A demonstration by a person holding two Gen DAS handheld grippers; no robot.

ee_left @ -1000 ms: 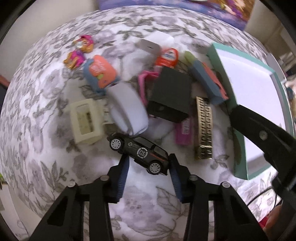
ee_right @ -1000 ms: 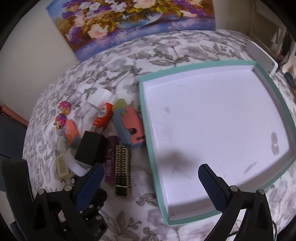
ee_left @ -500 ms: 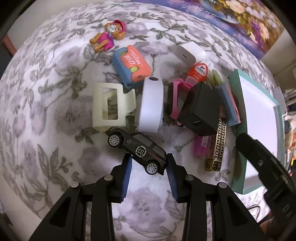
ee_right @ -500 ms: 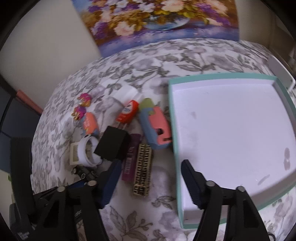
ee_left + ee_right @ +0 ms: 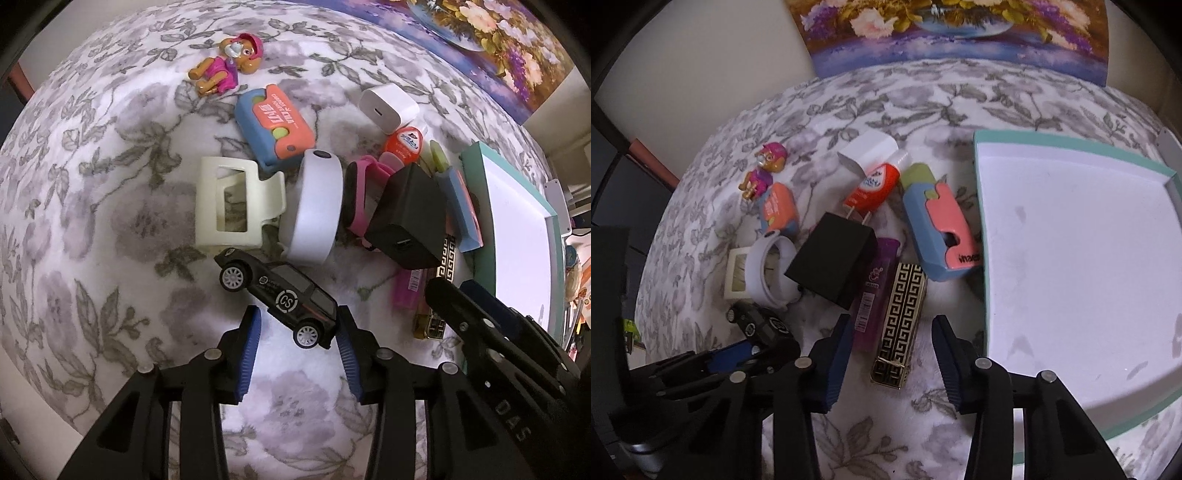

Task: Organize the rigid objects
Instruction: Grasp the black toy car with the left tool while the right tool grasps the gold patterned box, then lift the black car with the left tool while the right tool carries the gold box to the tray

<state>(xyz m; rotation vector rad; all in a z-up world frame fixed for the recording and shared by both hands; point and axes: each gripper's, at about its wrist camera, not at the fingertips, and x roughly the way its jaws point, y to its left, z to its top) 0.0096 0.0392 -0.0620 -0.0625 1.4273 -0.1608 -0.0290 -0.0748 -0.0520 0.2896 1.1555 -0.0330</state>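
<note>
Straddling pieces: two parted grippers over a cluttered floral cloth.
Left gripper (image 5: 299,332): jaws apart around rear of black car (image 5: 277,295), contact unclear. Right gripper (image 5: 890,343): jaws wide, gold case (image 5: 899,321) between, untouched. Tray (image 5: 982,229) lies right; charger (image 5: 834,264) far of case.
</note>
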